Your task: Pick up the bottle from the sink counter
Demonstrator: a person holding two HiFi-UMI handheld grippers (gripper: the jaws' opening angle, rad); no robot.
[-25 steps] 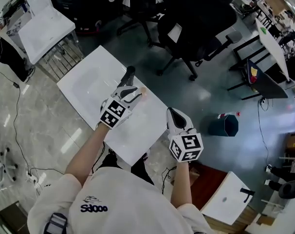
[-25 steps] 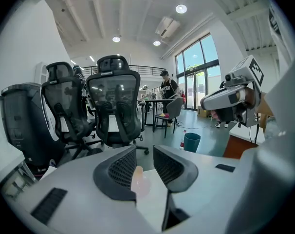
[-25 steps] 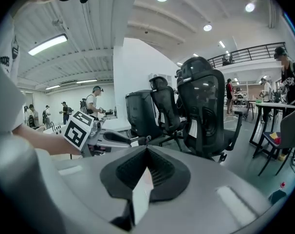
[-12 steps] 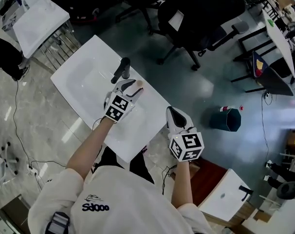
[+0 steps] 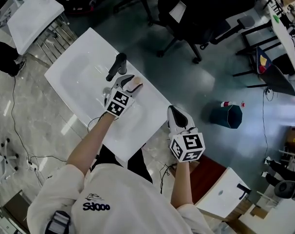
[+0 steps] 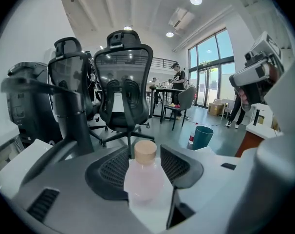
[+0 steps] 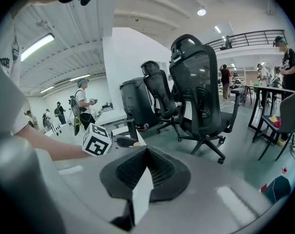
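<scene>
1. Since the bottle [image 6: 144,179] stands upright on the sink counter [image 5: 138,126], close to its far edge and at about 4 o'clock from the black faucet [image 5: 117,66], the left gripper [image 5: 129,84] is set to it from the person's side. In the head view it points toward 1 o'clock.
2. Its jaws have just been opening and now stand wide, one pad on each side of the bottle's pale pink body. The tan cap shows above and between them. Neither pad looks to be pressing on the body yet, so nothing is gripped. I judge the wide spread is there to clear the broadest part of the body before closing.
3. The pads sit level with the body and not the cap, probably because the narrow neck would give a poorer hold.
4. The right gripper [image 7: 147,149] hangs at about 4 o'clock from the bottle, well apart from it and off the counter's right-hand edge. Its jaws are together with nothing between them. It seems kept out of the way, as one gripper is enough for so small a thing.
5. What the next move calls for, as I read it, is an even squeeze and then a straight lift. The faucet at 11 o'clock leaves little room on that side. If one pad touches first, it could tip the light bottle.
</scene>
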